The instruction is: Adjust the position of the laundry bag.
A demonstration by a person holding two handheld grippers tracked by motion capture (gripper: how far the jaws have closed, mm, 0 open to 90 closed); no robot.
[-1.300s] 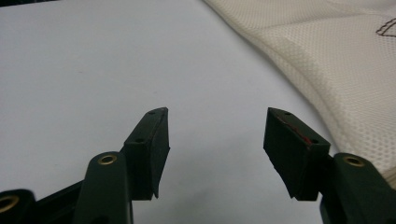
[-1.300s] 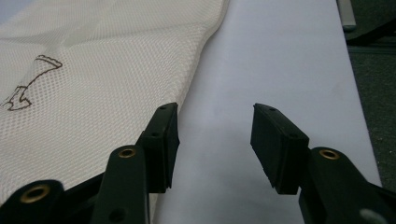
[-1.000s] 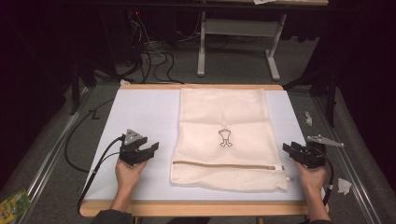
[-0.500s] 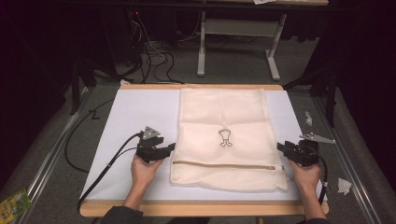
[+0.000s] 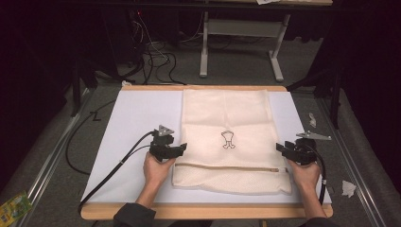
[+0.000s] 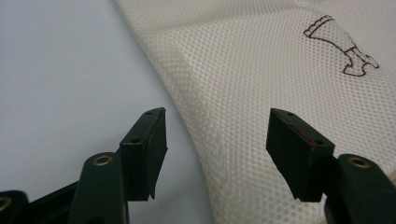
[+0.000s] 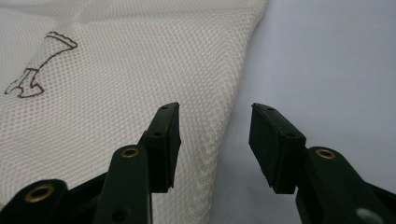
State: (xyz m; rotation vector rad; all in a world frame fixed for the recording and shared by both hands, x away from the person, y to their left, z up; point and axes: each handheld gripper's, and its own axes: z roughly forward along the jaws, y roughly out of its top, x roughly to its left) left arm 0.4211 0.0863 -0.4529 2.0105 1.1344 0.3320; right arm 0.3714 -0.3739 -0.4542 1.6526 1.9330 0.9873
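On the white sheet (image 5: 132, 123) that covered the tabletop (image 5: 203, 211) lay a cream mesh laundry bag (image 5: 227, 118), flat, its zipper (image 5: 227, 166) running across near the edge closest to the person and a small brown outline drawing (image 5: 228, 140) near its middle. At the bag's left edge, level with that drawing, stood the left hand-held gripper (image 5: 182, 148); its jaws had just been opening and stood released, one over the bare sheet and the other over the mesh, with the bag's edge running between them and neither pad pressing on it. At the bag's right edge, just above the zipper's end, stood the right hand-held gripper (image 5: 280, 147); its jaws had likewise just been opening and were released, straddling that edge in the same way, the cloth unpinched. Beyond the bag's right side, off the tabletop, scraps of crumpled paper (image 5: 348, 187) lay on the floor.
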